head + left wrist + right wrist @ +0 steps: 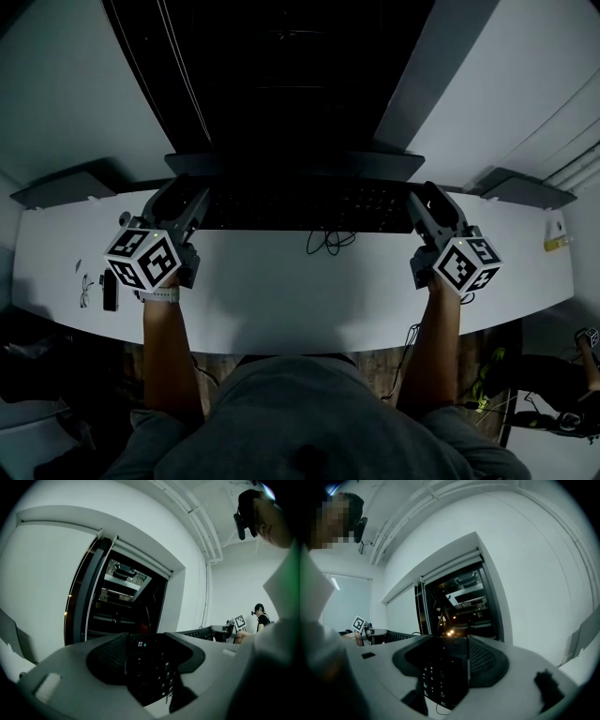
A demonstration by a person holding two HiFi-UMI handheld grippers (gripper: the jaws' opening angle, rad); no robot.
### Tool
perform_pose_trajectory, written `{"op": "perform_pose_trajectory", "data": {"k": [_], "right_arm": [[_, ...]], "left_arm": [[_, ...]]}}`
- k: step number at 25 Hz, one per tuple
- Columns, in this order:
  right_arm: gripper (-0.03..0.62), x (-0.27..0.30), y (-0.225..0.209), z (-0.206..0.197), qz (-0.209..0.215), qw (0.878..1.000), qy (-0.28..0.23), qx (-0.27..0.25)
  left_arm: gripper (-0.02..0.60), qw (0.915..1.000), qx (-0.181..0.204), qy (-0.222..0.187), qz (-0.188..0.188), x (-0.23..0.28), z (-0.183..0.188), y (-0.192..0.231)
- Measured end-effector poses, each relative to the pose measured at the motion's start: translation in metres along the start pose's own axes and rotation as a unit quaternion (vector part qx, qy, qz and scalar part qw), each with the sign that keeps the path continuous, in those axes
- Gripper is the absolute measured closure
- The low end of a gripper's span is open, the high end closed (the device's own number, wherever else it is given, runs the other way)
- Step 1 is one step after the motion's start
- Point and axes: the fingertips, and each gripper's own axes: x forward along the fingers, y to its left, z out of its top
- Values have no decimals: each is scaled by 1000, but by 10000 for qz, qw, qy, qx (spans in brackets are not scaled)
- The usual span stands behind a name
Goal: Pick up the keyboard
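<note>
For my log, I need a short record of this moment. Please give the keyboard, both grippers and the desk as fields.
keyboard: black, lying across the desk's far side
left gripper: shut on the keyboard's left end
right gripper: shut on its right end
desk: white
cable: loop in front of the keyboard
lifted: cannot tell

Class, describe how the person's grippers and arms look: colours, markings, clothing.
The left gripper and right gripper are grey, each carrying a white cube with black square markers. A white wristband circles the left wrist; the shirt is grey.
</note>
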Motion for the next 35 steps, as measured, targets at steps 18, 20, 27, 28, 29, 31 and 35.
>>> {"op": "perform_pose_trajectory", "data": {"k": [18, 20, 27, 28, 29, 31, 35], "right_arm": [[356, -20, 37, 45, 168, 9975, -578, -370], [356, -21, 39, 48, 177, 9970, -651, -374], [356, -26, 46, 54, 180, 9960, -778, -402], [356, -26, 46, 55, 175, 9959, -791, -412], [356, -27, 47, 55, 173, 9957, -804, -423], [356, -28, 48, 57, 166, 9955, -821, -439], [356, -28, 50, 58, 144, 9958, -790, -443]], "left_arm": [[362, 9969, 397, -672, -17, -43, 49, -14], [362, 9963, 441, -734, -7, -46, 54, -15], [360, 9942, 568, -908, -32, -54, 67, -19], [360, 9942, 564, -920, -41, -55, 67, -18], [360, 9941, 558, -929, -48, -55, 67, -18], [360, 9940, 548, -942, -60, -56, 67, -18], [360, 9940, 539, -947, -71, -57, 68, -18]]}}
